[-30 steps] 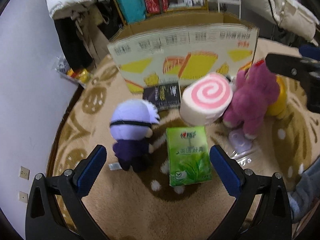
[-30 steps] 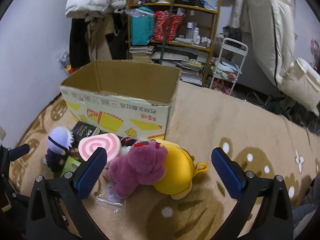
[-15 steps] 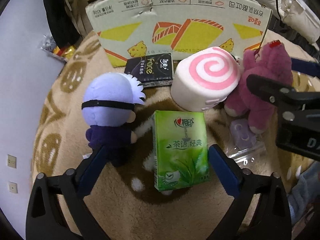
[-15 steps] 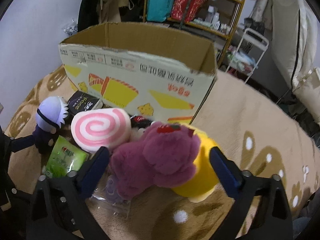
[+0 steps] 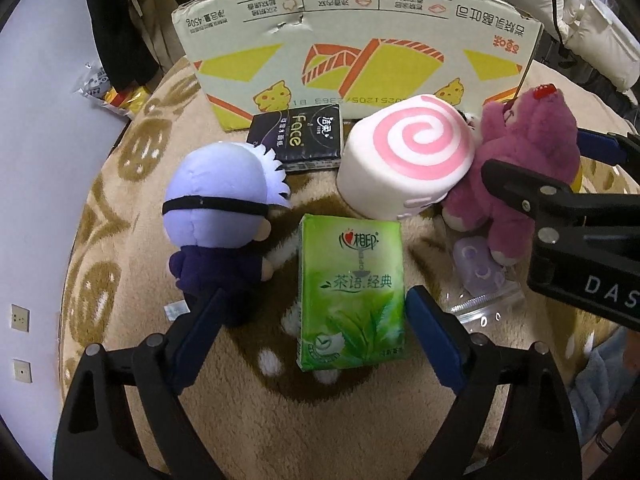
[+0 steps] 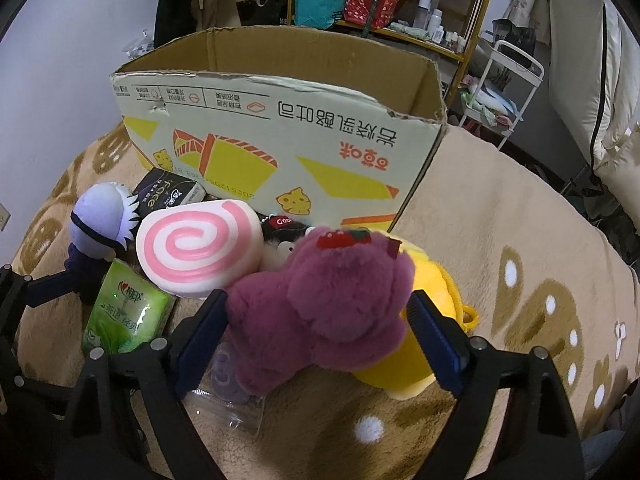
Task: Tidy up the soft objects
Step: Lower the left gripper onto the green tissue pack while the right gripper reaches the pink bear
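My left gripper point(image 5: 316, 332) points down at the rug with its jaws closing around a green tissue pack point(image 5: 352, 296). Its right pad is at the pack's edge; the left pad stands apart from it, beside a purple-haired doll point(image 5: 220, 208). In the right wrist view, my right gripper point(image 6: 320, 336) is closing around a purple plush bear point(image 6: 332, 300), pads at its fur on both sides. The bear leans on a yellow plush point(image 6: 432, 292). A pink swirl roll cushion point(image 5: 404, 160) and a black tissue pack point(image 5: 296, 136) lie before an open cardboard box point(image 6: 280, 120).
A clear zip bag point(image 5: 480, 276) with a small lilac item lies by the bear. A small black plush point(image 6: 284, 236) sits behind the roll. Wall is at left, shelves point(image 6: 400, 8) and a white cart point(image 6: 504, 92) behind the box. Bare rug point(image 6: 520, 240) extends right.
Both grippers came down and closer to the toys, and their jaws narrowed. The green pack now lies between the left fingers and the purple bear between the right ones.
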The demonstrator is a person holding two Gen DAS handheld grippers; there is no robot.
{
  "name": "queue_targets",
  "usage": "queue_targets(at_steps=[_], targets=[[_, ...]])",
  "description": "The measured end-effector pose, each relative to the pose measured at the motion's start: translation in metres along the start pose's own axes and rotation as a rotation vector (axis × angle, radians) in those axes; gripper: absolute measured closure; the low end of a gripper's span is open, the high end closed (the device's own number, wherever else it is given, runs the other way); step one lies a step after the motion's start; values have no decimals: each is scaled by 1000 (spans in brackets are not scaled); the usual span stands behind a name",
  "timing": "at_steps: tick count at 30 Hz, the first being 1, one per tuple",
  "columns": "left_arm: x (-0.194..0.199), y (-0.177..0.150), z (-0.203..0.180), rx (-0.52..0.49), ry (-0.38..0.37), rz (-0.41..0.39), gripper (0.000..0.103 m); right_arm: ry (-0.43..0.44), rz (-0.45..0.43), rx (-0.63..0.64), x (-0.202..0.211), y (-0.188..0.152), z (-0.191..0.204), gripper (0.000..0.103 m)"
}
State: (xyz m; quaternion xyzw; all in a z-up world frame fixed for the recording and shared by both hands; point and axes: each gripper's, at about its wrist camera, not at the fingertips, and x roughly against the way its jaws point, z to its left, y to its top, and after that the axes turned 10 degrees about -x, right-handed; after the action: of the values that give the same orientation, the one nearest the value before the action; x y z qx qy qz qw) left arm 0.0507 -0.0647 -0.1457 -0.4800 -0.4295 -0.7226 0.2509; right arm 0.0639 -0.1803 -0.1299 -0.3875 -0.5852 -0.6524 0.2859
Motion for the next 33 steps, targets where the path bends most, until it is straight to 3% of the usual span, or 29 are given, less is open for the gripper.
queue_targets(at_steps=[4, 19, 21, 23, 25, 33], targets=[[9, 1, -4, -23, 32, -30, 13, -4, 0, 6, -1, 0, 0, 9], [30, 0, -17, -65, 20, -92, 16, -26, -5, 32, 2, -2, 5, 9], [29, 0, -17, -72, 17, -95, 22, -26, -5, 35, 2, -2, 6, 9], [27, 0, -16, -75, 6, -92, 36, -24, -4, 31, 2, -2, 6, 9], [24, 0, -15, -73, -25, -80, 40, -20, -3, 30, 2, -2, 7, 9], [2, -2, -12, -62, -69, -3, 42, 11, 2, 35, 3, -3, 8, 16]])
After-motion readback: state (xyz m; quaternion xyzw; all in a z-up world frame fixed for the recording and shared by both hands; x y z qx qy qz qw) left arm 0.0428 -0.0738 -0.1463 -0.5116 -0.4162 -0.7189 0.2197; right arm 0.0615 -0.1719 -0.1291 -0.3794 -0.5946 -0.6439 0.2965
